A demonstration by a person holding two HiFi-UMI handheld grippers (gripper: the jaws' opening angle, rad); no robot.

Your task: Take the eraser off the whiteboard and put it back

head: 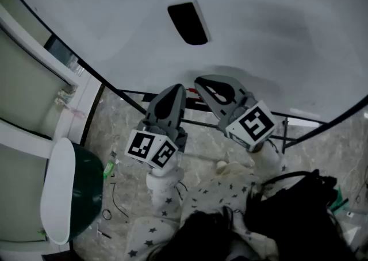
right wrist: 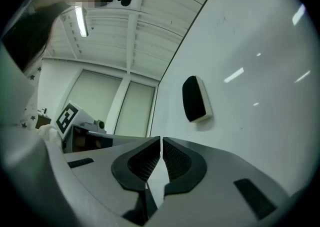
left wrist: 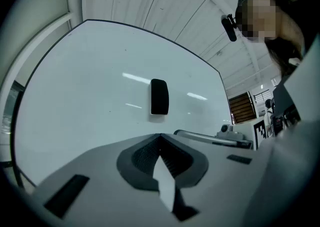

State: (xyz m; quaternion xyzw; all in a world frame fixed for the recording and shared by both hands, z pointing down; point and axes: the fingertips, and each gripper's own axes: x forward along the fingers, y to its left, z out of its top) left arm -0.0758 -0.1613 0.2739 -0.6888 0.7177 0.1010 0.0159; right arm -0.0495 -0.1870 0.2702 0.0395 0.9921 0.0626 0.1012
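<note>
The black eraser (head: 188, 23) clings to the whiteboard (head: 115, 30), well up from its lower edge. Both grippers hang below it, apart from the board. My left gripper (head: 176, 91) is shut with nothing in it, and my right gripper (head: 201, 83) beside it is shut and empty too. In the left gripper view the eraser (left wrist: 159, 97) stands upright straight ahead above the closed left gripper (left wrist: 160, 137). In the right gripper view the eraser (right wrist: 195, 99) sits ahead and slightly right of the closed right gripper (right wrist: 161, 141).
The board's black frame and stand bars (head: 201, 123) run just under the grippers. A dark green seat with a white pad (head: 69, 191) stands on the marble floor at lower left. A black bag (head: 299, 214) lies at lower right. Pale wall panels (head: 23, 81) line the left.
</note>
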